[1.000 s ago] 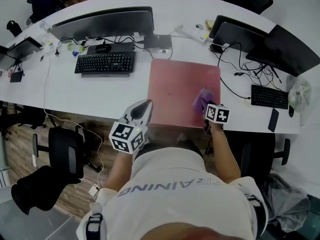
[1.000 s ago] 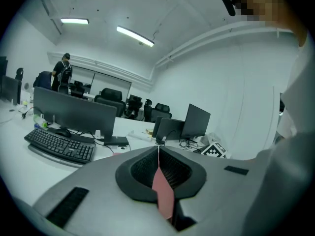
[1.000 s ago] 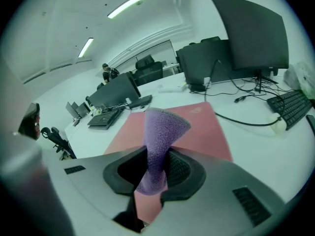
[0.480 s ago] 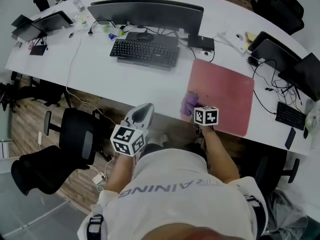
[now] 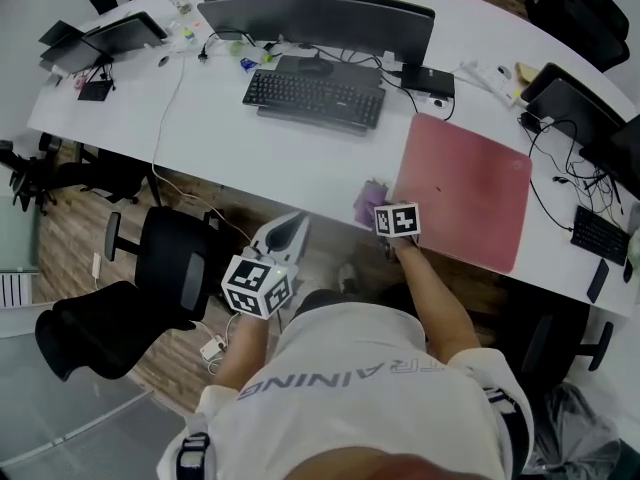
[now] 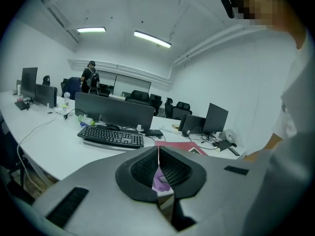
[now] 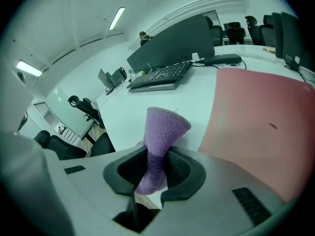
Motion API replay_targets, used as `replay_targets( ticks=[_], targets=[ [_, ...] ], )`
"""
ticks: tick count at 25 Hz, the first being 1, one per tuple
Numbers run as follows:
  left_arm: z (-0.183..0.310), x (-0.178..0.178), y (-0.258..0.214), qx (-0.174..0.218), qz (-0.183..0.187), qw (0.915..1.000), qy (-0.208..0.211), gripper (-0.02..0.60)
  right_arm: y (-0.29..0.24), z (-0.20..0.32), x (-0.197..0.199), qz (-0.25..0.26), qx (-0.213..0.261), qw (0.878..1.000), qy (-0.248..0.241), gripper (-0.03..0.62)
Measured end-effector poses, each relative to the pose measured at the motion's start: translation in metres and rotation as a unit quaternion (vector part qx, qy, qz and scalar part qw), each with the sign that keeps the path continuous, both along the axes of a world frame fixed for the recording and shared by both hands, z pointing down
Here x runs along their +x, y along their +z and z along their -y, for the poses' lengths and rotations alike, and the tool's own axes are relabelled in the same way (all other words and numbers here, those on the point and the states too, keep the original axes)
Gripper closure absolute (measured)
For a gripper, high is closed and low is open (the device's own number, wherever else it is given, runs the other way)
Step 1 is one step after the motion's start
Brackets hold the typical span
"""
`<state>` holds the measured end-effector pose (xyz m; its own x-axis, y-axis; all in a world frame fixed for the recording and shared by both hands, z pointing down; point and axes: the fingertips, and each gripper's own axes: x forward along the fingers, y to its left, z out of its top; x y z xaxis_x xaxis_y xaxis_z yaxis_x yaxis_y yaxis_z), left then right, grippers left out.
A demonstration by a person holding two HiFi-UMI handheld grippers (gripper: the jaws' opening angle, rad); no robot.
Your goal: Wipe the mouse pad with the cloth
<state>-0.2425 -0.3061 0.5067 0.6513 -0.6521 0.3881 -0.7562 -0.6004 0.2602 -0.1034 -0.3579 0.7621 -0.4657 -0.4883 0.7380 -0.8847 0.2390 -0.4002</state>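
The red mouse pad [image 5: 468, 190] lies on the white desk [image 5: 220, 138], right of the keyboard. My right gripper [image 5: 378, 208] is shut on a purple cloth [image 5: 368, 200], which sits just off the pad's left edge over the white desk near its front edge. In the right gripper view the cloth [image 7: 165, 127] sticks up from between the jaws of my right gripper [image 7: 156, 163], with the pad [image 7: 256, 117] to its right. My left gripper [image 5: 289, 220] hangs below the desk edge, shut and holding nothing. In the left gripper view, the jaws of my left gripper [image 6: 158, 151] meet.
A black keyboard [image 5: 314, 98] and wide monitor [image 5: 320, 16] stand left of the pad. Cables, a second keyboard [image 5: 598, 234] and a phone [image 5: 597, 280] lie at the right. A black office chair [image 5: 172, 268] stands on the floor at the left.
My right gripper has drawn the cloth leftward across the pad, from its near right part to just past its left edge. The left gripper has stayed low and shut.
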Motion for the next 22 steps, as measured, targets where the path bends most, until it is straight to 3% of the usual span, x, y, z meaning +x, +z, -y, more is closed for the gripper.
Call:
replay_targets(
  ticks=[5,11,15,22],
  targets=[
    [-0.003,0.029,-0.010,0.012,0.008,0.9999,0.005,0.549,0.005,-0.015,0.029,0.024,-0.015,0.999,0.024,0.491],
    [-0.014,0.098,-0.020,0.025,0.028,0.9989,0.029,0.549,0.004,-0.023,0.070,0.053,-0.032,0.997,0.035,0.491],
    [-0.031,0.137,-0.027,0.025,0.020,0.9992,0.025,0.549,0.004,-0.035,0.099,0.048,-0.038,0.998,0.016,0.491],
    [-0.050,0.196,-0.032,0.029,0.014,0.9991,0.027,0.549,0.003,-0.066,0.169,0.056,-0.044,0.997,0.025,0.491]
  ],
)
